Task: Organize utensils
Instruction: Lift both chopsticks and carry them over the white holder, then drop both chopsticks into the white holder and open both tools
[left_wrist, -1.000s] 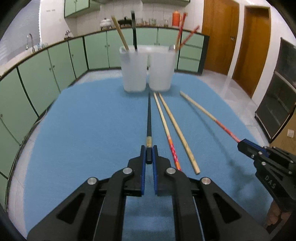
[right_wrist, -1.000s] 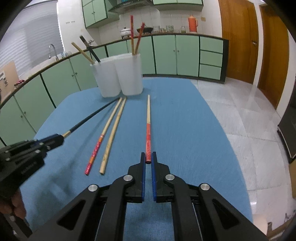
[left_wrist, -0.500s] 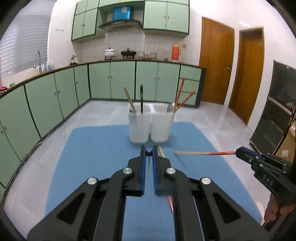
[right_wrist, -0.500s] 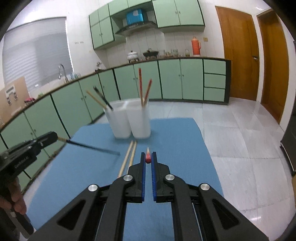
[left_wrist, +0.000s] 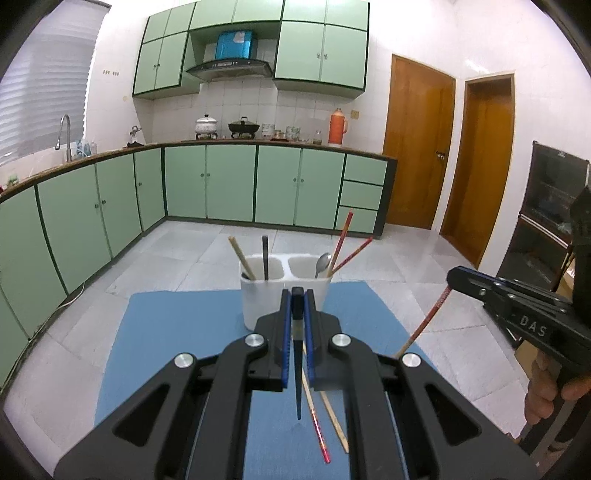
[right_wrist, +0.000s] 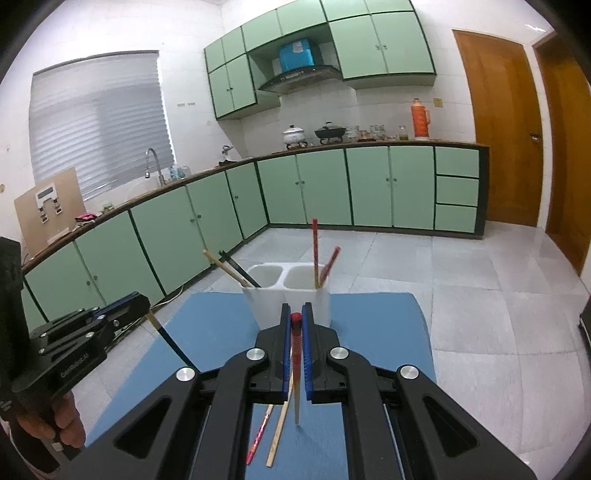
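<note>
My left gripper is shut on the top end of a black chopstick, which hangs tip down over the blue mat. My right gripper is shut on a red-topped wooden chopstick that also hangs tip down. Just beyond both stands the white two-compartment holder. Its left side holds a wooden and a black chopstick, its right side a spoon and two red chopsticks. A red chopstick and a wooden chopstick lie on the mat.
The mat covers a small table with grey tiled floor all round. Green cabinets line the far and left walls, and wooden doors stand at the right. A person's hand holds each gripper's handle.
Both grippers have risen and tipped up, each lifting its chopstick off the mat. The chopsticks, which lay flat pointing at the holder, now hang tip down.
</note>
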